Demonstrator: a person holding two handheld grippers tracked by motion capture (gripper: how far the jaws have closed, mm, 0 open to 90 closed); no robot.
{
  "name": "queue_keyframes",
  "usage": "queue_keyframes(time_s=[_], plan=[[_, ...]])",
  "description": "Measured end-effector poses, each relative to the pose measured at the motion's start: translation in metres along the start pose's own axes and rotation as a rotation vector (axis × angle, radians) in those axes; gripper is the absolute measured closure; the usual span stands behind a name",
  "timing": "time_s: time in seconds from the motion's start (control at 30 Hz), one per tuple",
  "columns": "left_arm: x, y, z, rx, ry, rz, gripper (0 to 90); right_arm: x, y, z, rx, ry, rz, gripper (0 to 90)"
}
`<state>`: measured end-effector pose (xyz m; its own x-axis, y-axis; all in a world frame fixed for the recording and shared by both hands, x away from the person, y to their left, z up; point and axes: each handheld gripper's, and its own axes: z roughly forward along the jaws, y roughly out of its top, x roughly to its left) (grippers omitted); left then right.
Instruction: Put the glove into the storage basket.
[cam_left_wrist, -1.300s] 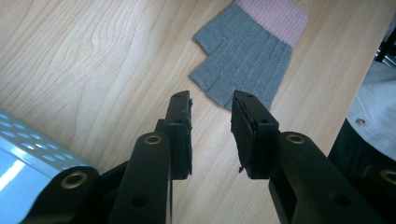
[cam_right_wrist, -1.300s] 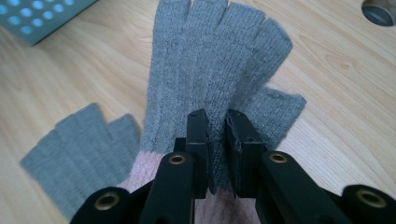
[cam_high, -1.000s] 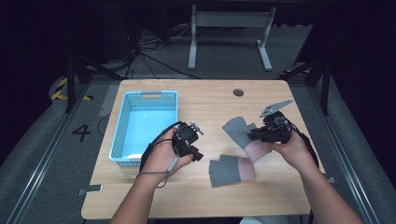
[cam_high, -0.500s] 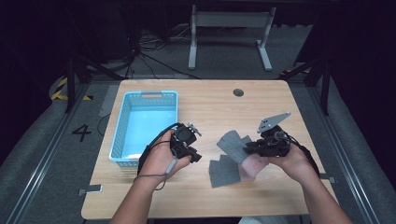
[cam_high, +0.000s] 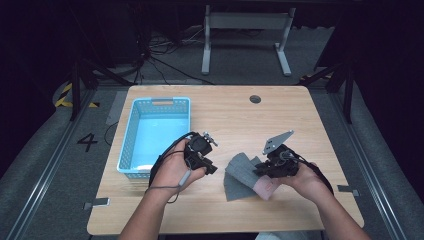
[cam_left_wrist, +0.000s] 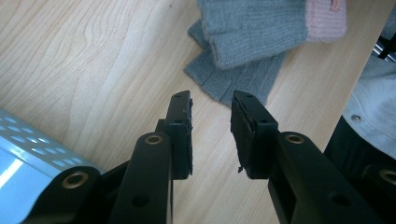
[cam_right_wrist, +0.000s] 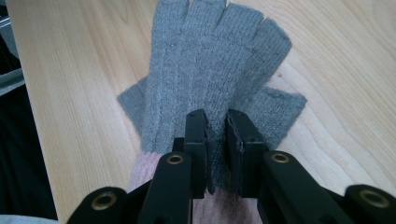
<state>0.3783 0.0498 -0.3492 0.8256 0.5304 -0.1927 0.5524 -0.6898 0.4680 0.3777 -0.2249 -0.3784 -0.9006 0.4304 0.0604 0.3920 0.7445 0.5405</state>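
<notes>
The right gripper (cam_right_wrist: 215, 140) pinches the upper grey fingerless glove (cam_right_wrist: 215, 60); it should lift straight. The left gripper (cam_left_wrist: 211, 126), at its 9 o'clock, is released.

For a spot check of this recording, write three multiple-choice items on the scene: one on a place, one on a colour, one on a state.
1. Where is the basket?
A. left part of the table
B. right part
C. on the floor

2. What colour is the cuff of the glove?
A. green
B. pink
C. black

3. What is the right hand-held gripper doing?
A. hanging open over bare wood
B. pinching the glove
C. resting in the basket

Key: 1 A, the high view shows it left of both hands. 2 B, pink shows beside the jaws. 3 B, grey knit is bunched between its jaws.
</notes>
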Motion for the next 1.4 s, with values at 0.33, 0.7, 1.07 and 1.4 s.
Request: queue_keyframes(time_s=[0.33,0.7,1.07,1.4], plan=[[0.0,0.001,0.004,0.015,-0.006,0.0,69.3,0.004,0.0,0.021,0.051,0.019,-0.01,78.8],[-0.004,0.002,0.013,0.053,-0.019,0.018,70.3,0.003,-0.003,0.032,0.079,0.006,0.009,72.1],[-0.011,0.006,0.024,0.066,-0.035,0.047,73.8,0.002,-0.016,-0.004,0.001,-0.046,0.057,72.0],[-0.016,0.006,0.031,0.071,-0.065,0.064,82.4,0.005,-0.042,-0.025,-0.033,-0.104,0.083,80.7]])
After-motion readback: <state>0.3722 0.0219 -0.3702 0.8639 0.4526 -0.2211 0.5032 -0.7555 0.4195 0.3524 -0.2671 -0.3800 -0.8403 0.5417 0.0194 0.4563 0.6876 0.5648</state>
